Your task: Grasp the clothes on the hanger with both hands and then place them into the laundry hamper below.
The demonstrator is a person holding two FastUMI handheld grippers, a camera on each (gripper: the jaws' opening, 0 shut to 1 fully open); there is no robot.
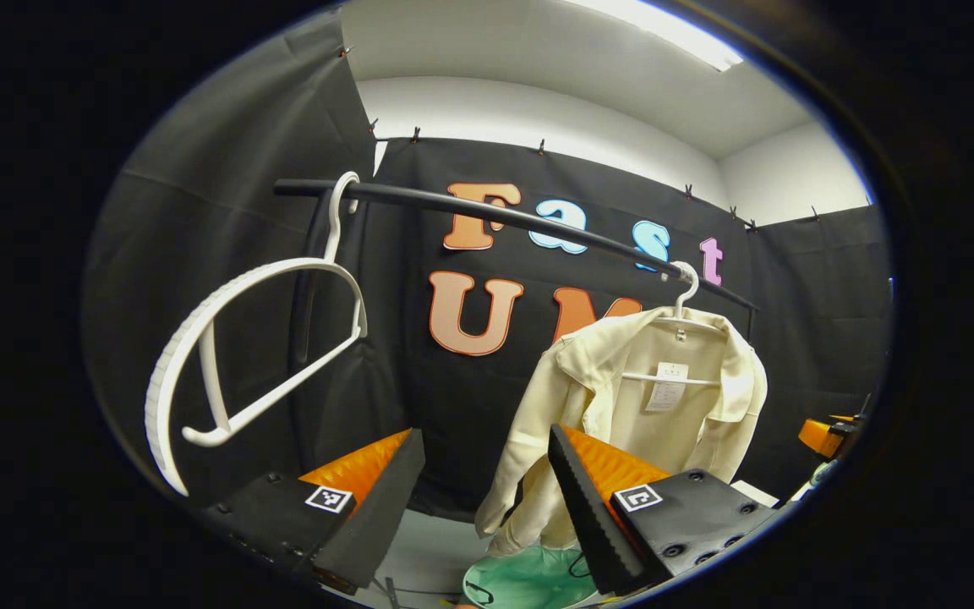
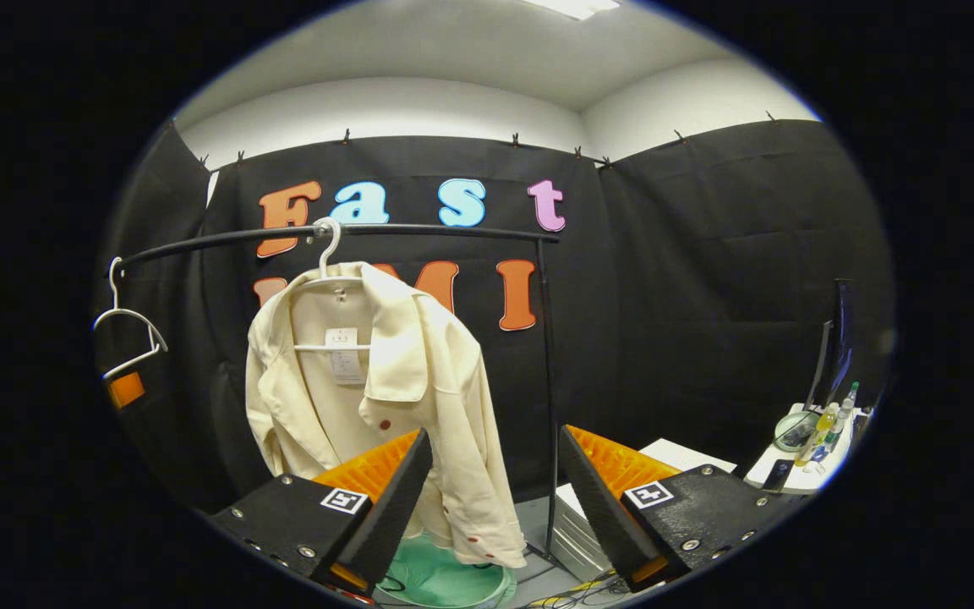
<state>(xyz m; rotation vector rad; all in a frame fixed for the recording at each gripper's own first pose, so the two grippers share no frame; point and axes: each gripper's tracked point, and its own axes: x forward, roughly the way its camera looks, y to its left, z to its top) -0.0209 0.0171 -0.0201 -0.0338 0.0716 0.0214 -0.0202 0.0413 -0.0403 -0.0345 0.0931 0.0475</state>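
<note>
- Jacket [image 2: 369,381]: cream-coloured, collared, long-sleeved, hanging open on a white hanger [image 2: 331,254] hooked over a black rail [image 2: 419,230]. A white paper tag hangs inside below the collar. Small reddish buttons dot the front edge and the sleeve cuff. One sleeve hangs straight down past the hem.
- In the left gripper view the same jacket [image 1: 648,397] hangs at the far end of the rail [image 1: 487,211], its near sleeve drooping toward the hamper.
- Laundry hamper [image 2: 445,579]: pale green, round, on the floor directly below the jacket; also seen under the sleeve in the left gripper view [image 1: 525,579].
- Empty hanger [image 1: 242,355]: white, ribbed shoulders, hooked near the close end of the rail, tilted; in the right gripper view it appears small at the far end of the rail [image 2: 128,334].
- Left gripper [image 1: 487,491]: fingers spread wide, nothing between them, apart from the jacket.
- Right gripper [image 2: 495,499]: fingers spread wide, nothing held, with the jacket's lower edge seen beyond the gap.
- Room: black cloth walls clipped along the top, white wall and ceiling with a light panel above, grey floor.
- Side table [image 2: 800,474]: white, carrying small bottles, with a dark monitor [image 2: 829,355] standing on it.
</note>
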